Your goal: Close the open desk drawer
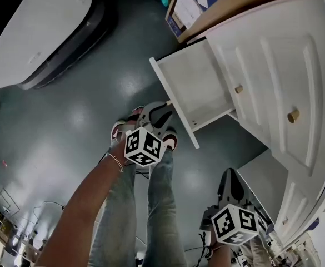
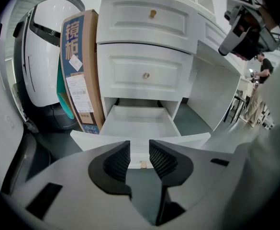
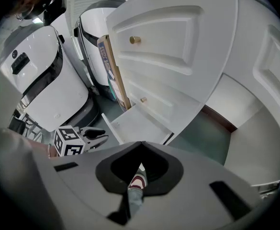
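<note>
**A:** Far left?
**B:** White rounded machine (image 1: 34, 32) standing on the grey-green floor (image 1: 79, 121). Next to it, tall cardboard box (image 2: 80, 66), upright against the side of the white bench (image 1: 295, 49); teal item (image 2: 64, 102) showing just left of the box.

**A:** Open container?
**B:** Lowest drawer (image 1: 198, 85), pulled well out of the bench beneath two closed drawers with brass knobs (image 2: 146, 74). Interior bare white: only its own bottom and walls showing.

**A:** Nearest tool?
**B:** Left gripper (image 1: 161, 111), held low, just before the drawer front. Fingers (image 2: 116, 159) narrowly apart, gripping nothing; small front knob (image 2: 140, 164) of the drawer seen through the gap. Contact with the front not determinable.

**A:** Further right?
**B:** Right gripper (image 1: 229, 177), well apart from the drawer, beside the bench's lower corner. Fingers (image 3: 103, 174) closed tip to tip, nothing between them; shoe (image 3: 136, 181) visible beyond, on the floor.
</note>
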{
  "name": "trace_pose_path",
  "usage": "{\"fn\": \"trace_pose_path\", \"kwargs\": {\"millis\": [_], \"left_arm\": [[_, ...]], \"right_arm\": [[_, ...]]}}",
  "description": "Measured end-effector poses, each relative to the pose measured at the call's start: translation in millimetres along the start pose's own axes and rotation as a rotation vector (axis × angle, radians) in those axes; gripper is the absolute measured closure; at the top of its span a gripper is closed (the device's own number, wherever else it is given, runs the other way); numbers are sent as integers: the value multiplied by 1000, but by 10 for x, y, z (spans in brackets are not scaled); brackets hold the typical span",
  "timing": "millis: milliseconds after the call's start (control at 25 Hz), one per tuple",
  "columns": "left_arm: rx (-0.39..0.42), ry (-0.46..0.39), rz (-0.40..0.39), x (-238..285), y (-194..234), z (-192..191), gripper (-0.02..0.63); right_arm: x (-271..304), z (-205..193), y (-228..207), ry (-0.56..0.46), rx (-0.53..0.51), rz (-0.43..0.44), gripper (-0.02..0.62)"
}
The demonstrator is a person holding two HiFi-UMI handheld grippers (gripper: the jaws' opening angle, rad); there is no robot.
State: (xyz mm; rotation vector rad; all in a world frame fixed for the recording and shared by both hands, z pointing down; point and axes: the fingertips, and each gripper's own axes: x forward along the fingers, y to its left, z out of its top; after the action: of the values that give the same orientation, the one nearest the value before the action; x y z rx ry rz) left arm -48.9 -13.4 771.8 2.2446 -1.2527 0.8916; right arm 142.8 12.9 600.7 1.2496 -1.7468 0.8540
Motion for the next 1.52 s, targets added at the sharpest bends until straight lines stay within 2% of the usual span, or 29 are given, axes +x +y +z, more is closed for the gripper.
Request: {"fn": "trace_pose_path", "kwargs": {"millis": [440,920,1520], "left_arm": [[-1,13,-54,357,-36,-160,471],[1,-1,-78,426,-4,-136,469],[-12,-18,-59,659,-7,80,469]], "right_arm": [[244,-71,215,51,-58,14,589],[377,75,305,65,-85,35,589],[466,89,44,64,-66,26,589]]}}
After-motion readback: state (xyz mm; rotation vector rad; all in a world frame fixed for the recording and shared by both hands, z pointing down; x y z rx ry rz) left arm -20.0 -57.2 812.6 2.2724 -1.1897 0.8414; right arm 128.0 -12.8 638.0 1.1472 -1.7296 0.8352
